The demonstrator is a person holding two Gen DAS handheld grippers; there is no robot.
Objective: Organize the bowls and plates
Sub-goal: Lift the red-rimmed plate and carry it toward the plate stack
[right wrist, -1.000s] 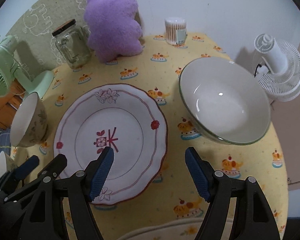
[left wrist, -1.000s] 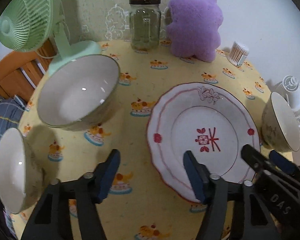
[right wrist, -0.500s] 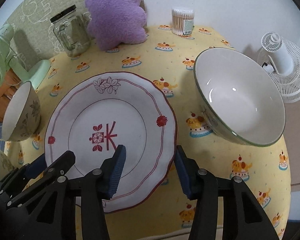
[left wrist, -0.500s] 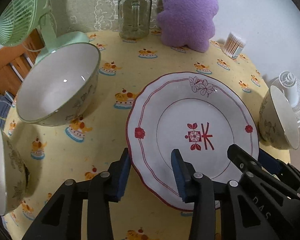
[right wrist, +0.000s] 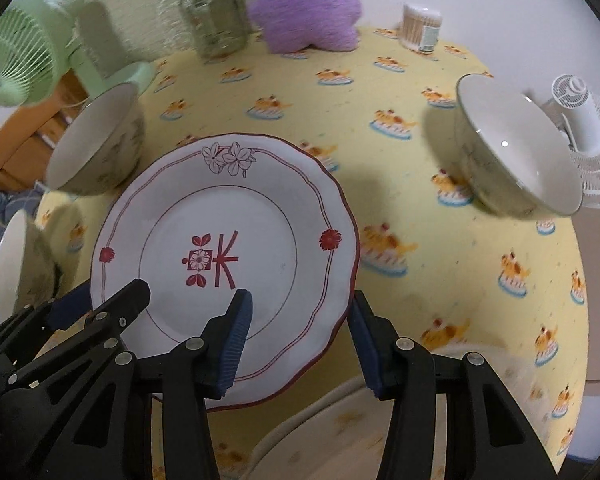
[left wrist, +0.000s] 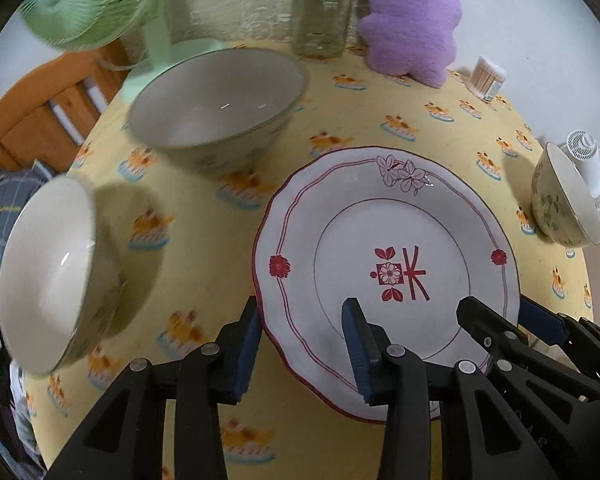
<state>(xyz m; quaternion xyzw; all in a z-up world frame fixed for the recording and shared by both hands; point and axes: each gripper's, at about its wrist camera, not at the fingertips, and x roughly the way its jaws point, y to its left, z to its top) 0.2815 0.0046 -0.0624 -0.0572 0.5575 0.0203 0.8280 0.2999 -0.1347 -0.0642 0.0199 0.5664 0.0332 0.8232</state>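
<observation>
A white plate [left wrist: 384,268] with red trim and a red flower mark is held above the yellow tablecloth; it also shows in the right wrist view [right wrist: 228,256]. My left gripper [left wrist: 300,344] is shut on the plate's near-left rim. My right gripper [right wrist: 296,340] is shut on its near-right rim. A large grey-white bowl [left wrist: 220,104] stands far left. A small bowl [left wrist: 48,280] stands at the left edge. Another bowl [right wrist: 516,148] stands at the right; it also shows in the left wrist view [left wrist: 560,200].
A green fan [left wrist: 96,4], a glass jar [left wrist: 320,12], a purple plush [left wrist: 412,20] and a cotton-swab tub [left wrist: 486,78] line the back. A white fan [right wrist: 584,136] stands at the right edge. A wooden chair [left wrist: 40,120] is left of the table.
Both grippers closed in on the plate's near rim from either side and the plate has risen off the cloth. The views have shifted, with motion blur on the bowls.
</observation>
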